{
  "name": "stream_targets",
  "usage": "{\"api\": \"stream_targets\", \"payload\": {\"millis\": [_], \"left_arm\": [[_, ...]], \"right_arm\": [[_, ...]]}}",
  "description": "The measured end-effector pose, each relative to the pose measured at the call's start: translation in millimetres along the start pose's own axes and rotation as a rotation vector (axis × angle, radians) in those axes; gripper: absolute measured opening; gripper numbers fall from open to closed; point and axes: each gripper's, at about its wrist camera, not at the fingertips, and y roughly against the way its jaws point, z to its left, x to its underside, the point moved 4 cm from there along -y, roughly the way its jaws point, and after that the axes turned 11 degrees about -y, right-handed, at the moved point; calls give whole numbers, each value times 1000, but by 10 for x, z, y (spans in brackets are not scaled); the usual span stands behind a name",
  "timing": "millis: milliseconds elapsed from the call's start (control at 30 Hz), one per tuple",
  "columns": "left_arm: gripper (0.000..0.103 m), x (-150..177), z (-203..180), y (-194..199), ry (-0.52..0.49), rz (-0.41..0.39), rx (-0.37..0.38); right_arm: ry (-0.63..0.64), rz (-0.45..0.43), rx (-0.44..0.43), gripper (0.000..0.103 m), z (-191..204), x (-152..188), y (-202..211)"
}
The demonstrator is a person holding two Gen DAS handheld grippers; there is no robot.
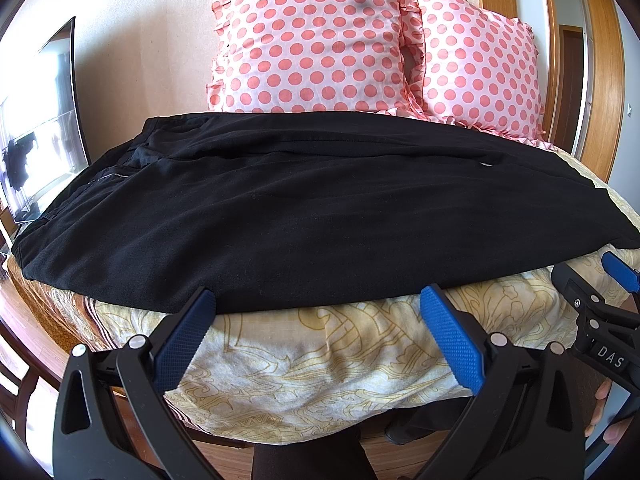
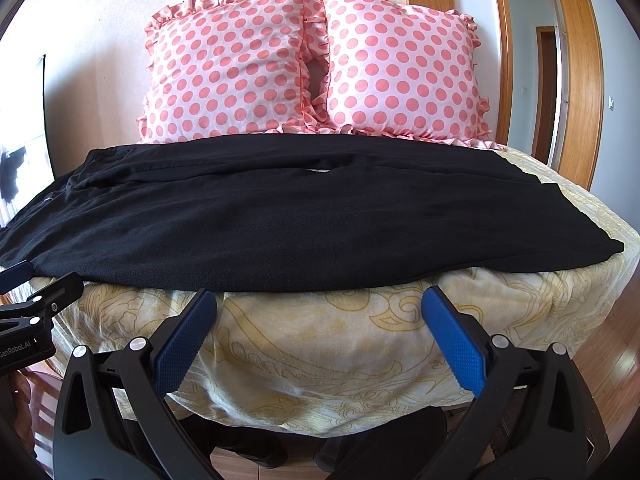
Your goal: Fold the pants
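Observation:
Black pants (image 1: 280,208) lie flat across the bed, waistband to the left, leg hems to the right; they also show in the right wrist view (image 2: 288,216). My left gripper (image 1: 318,300) is open and empty, its blue pads just short of the pants' near edge. My right gripper (image 2: 320,300) is open and empty, also just short of the near edge, further right. The right gripper shows at the right edge of the left wrist view (image 1: 600,300); the left gripper shows at the left edge of the right wrist view (image 2: 28,300).
The bed has a cream and yellow patterned cover (image 1: 320,360). Two pink polka-dot pillows (image 2: 224,64) (image 2: 404,64) lean on the wall behind the pants. A mirror (image 1: 36,120) stands left. A wooden door frame (image 2: 580,80) is on the right.

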Motion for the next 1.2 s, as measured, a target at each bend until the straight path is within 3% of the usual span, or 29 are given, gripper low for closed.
{"api": "stream_targets", "payload": {"millis": [267,433,533,700,800,967,1000,1133,1200], "left_arm": [[101,0,0,1,0,-1,1],[101,-4,4,10,-10,17,26],[101,-73,82,134,9,4,80],[101,-273,292,272,95,-54,110],[101,-476,400,107,95,-30,117],[101,-796,626,-164,124,-19,26],[101,-837,672,-206,131,-15,6],[101,-936,800,-360,157,-13,-24],[101,-938,845,-421,171,-15,-23]], "right_arm": [[2,-61,-19,102,12,43,30],[3,-19,-104,102,-81,9,37],[-71,-39,-142,102,-308,-166,146],[-177,-114,-135,102,-742,-784,272],[-257,1,-41,102,-1036,-1267,-82],[-364,211,141,102,-1417,-1874,-973],[-385,232,176,102,-1484,-1942,-1112],[-440,320,493,102,-1793,-2287,-1860],[-418,280,535,102,-1862,-2438,-2124]]}}
